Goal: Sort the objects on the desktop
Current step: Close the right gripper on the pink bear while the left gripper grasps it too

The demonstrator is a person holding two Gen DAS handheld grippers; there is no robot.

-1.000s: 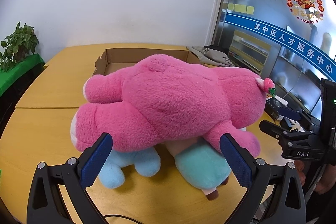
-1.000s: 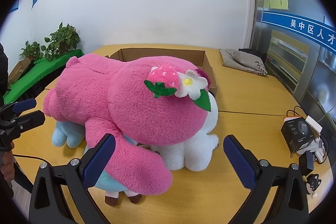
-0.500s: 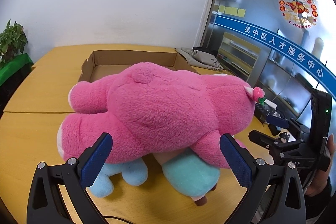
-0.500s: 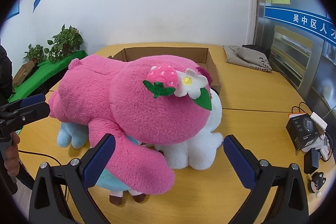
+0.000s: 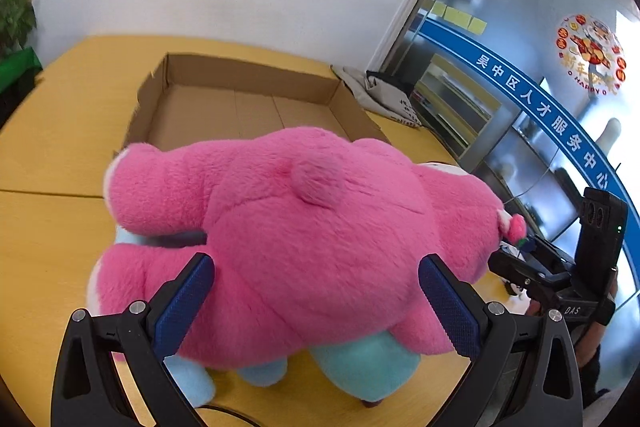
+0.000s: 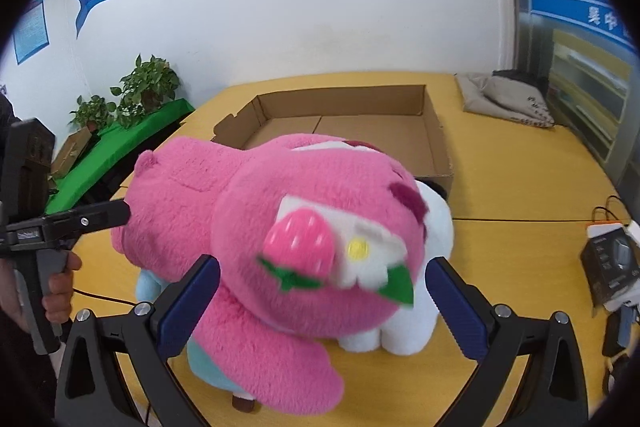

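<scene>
Both hand-held grippers, left (image 5: 316, 301) and right (image 6: 322, 301), gape wide, straddling the big fluffy pink plush bear (image 5: 304, 235) lying on the yellow wooden surface (image 6: 516, 183); an open shallow cardboard box (image 5: 244, 107) sits at 12 o'clock.

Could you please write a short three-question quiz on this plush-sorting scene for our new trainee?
1. True or false: the cardboard box already holds a toy.
2. What lies on top of the pile: A) pink plush bear, B) white plush, C) light blue plush?
3. Fill in: the left gripper and right gripper are both ____.

Key: 1 false; 2 A; 3 open.
</scene>
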